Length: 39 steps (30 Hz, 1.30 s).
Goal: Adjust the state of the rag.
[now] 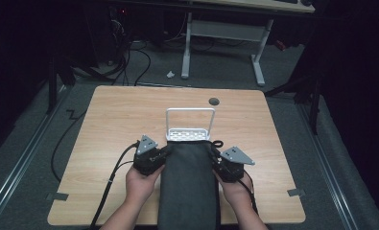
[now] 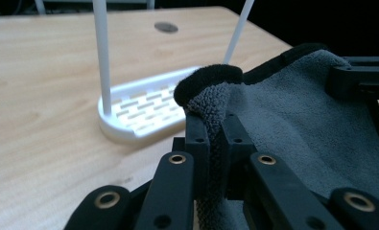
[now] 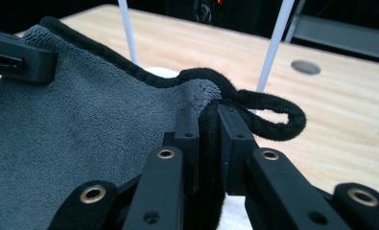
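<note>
Towel, dark grey, lies at lower centre of the high view, each far corner pinched between the closed jaws of the left gripper and right gripper, apparently to hang it on the white rack just beyond.

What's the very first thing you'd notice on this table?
A long dark grey towel stretched down the near middle of the wooden table, pinched at its two far corners by the left gripper and the right gripper. Just beyond it stands a white rack with a tall hoop bar.
</note>
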Motion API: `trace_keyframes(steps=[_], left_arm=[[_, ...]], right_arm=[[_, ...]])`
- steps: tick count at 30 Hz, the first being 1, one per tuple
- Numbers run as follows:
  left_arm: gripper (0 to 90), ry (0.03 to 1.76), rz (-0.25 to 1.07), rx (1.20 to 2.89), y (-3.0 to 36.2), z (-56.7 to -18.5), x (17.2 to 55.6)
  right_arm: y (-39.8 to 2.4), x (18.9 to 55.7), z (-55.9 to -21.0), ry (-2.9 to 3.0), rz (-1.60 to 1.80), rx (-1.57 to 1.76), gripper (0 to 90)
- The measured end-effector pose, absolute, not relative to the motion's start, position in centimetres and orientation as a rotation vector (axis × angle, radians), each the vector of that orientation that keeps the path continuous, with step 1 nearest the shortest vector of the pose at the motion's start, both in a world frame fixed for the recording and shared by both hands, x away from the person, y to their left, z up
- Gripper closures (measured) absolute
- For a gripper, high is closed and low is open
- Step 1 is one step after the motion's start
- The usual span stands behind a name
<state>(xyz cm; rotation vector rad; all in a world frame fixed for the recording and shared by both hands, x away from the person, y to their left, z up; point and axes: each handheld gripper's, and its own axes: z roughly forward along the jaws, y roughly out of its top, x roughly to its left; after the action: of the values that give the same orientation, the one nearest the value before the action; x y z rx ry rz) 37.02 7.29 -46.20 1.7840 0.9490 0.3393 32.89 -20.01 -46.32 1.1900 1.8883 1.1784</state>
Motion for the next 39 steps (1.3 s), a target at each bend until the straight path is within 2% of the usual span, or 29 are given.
trace_keyframes(steps=[27, 39], left_arm=[[84.9, 0.831, 0.482, 1.651, 7.5, -38.3, 37.8], [85.0, 0.812, 0.516, 1.607, 7.9, -35.7, 38.3]], right_arm=[[-20.3, 33.5, -38.1, 1.694, 1.319, 1.073, 80.8], [-20.0, 33.9, -35.8, 1.648, 1.359, 1.052, 80.9]])
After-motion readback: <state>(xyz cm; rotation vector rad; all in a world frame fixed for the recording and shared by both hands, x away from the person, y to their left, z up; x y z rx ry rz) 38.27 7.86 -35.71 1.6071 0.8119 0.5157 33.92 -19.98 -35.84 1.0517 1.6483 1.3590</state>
